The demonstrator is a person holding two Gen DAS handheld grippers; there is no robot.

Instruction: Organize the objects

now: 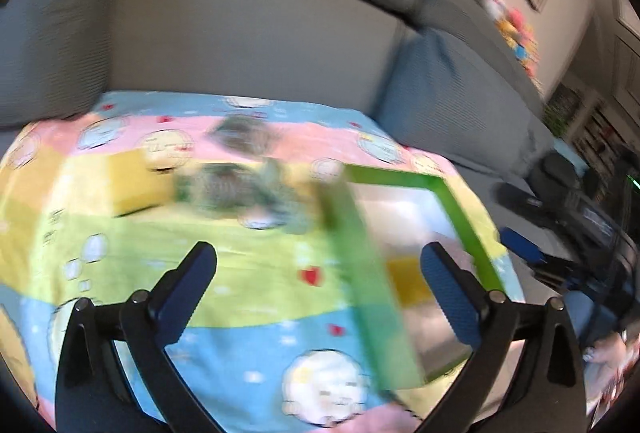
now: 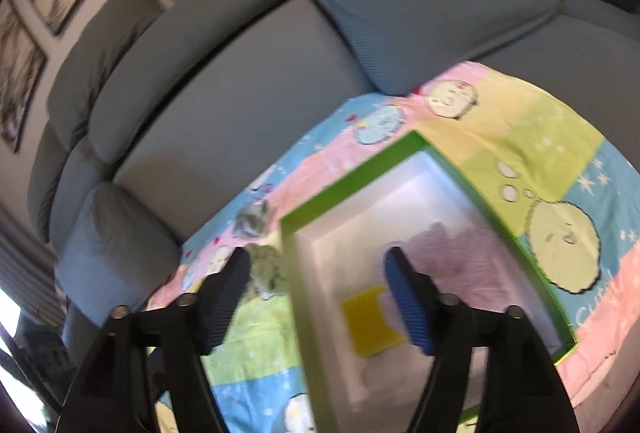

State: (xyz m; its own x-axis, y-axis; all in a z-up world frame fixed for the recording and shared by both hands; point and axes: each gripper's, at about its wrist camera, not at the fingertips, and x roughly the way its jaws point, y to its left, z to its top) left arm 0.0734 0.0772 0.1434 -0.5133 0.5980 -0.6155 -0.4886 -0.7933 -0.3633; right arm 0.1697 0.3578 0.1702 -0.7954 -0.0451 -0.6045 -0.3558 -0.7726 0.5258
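A green-rimmed white box (image 2: 356, 173) lies on a colourful cartoon cloth (image 2: 540, 121); it also shows in the left wrist view (image 1: 400, 179). Inside it lie a yellow sponge (image 2: 370, 321) and a pale pink cloth (image 2: 468, 249). Outside the box, a yellow sponge (image 1: 136, 185) and blurred grey-green crumpled items (image 1: 236, 185) lie on the cloth. My left gripper (image 1: 320, 261) is open and empty above the cloth, left of the box. My right gripper (image 2: 318, 269) is open and empty, straddling the box's left wall.
The cloth (image 1: 260, 273) covers a grey sofa seat (image 1: 248, 45) with back cushions (image 2: 200, 45) behind. Dark equipment (image 1: 580, 209) sits to the right of the sofa. Framed pictures (image 2: 28, 45) hang on the wall.
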